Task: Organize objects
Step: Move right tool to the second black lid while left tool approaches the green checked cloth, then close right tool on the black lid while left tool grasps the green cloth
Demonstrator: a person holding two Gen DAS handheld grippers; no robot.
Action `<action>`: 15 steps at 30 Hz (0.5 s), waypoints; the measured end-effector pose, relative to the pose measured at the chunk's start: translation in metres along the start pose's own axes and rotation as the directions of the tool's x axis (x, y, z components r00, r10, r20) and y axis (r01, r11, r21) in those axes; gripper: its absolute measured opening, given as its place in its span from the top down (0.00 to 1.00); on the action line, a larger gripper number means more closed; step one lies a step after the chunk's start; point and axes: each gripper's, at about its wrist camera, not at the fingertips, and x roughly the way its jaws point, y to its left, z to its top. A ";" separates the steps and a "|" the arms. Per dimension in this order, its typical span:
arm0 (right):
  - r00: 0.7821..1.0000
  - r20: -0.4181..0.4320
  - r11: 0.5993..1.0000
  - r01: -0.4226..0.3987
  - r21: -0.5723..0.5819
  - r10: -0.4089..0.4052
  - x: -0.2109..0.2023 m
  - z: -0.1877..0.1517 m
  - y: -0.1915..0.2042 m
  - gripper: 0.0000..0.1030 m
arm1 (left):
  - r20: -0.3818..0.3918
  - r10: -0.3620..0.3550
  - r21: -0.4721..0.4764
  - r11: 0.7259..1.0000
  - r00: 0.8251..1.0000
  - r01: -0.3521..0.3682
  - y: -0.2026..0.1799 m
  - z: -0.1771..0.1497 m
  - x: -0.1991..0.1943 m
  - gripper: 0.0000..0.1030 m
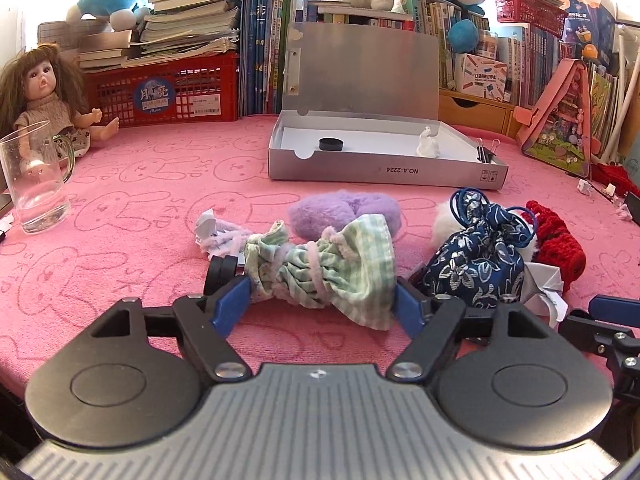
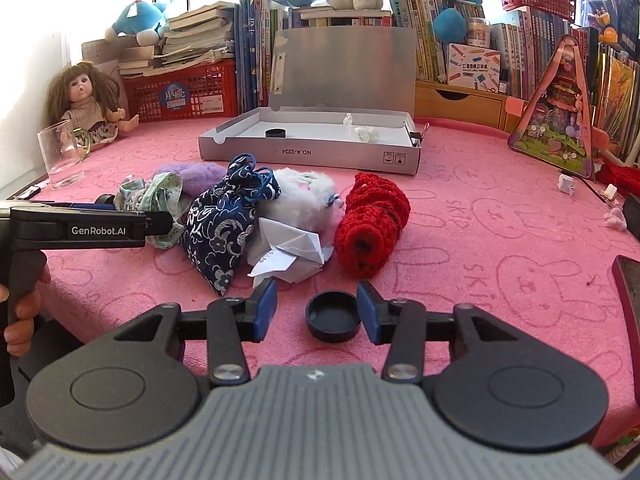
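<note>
Pink terry cloth [image 2: 500, 216] stamped with rabbit outlines covers the whole bench, and the clutter sits along its near edge. The left gripper [image 1: 320, 280] is clenched on a green checked cloth bundle [image 1: 320, 268], soft and gathered, bound with fuzzy lilac yarn; both blue pads press its ends. The right gripper [image 2: 316, 312] straddles a small black cap [image 2: 334, 316], round, hard and shallow; its right pad touches the rim, the left pad stands clear, so nothing is grasped yet. Judged from this, the step is picking up items for the open grey cardboard box [image 2: 312, 156] at the middle of the bench, which already holds a similar cap. Next, the right jaws should close squarely across the cap, since its smooth rim could skid. Beside it lie a navy brocade pouch [image 2: 224, 228], folded white paper [image 2: 292, 256] and red crochet [image 2: 372, 224].
</note>
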 end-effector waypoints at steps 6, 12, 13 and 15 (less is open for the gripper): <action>1.000 0.000 1.000 0.005 -0.010 -0.005 0.001 -0.001 0.001 0.52 | 0.026 0.008 0.038 0.999 1.000 -0.009 0.002 0.004 0.011 0.15; 1.000 -0.012 1.000 0.002 -0.027 -0.003 0.000 -0.003 0.002 0.59 | 0.025 0.007 0.012 1.000 1.000 -0.007 0.004 0.005 0.023 0.14; 1.000 -0.014 1.000 0.005 -0.027 -0.006 0.000 -0.003 0.001 0.59 | 0.025 0.008 0.006 1.000 1.000 -0.008 0.004 0.005 0.025 0.13; 1.000 -0.016 1.000 0.014 -0.020 -0.014 -0.001 -0.005 -0.001 0.59 | 0.030 0.015 0.002 1.000 0.999 -0.015 0.002 0.005 0.027 0.13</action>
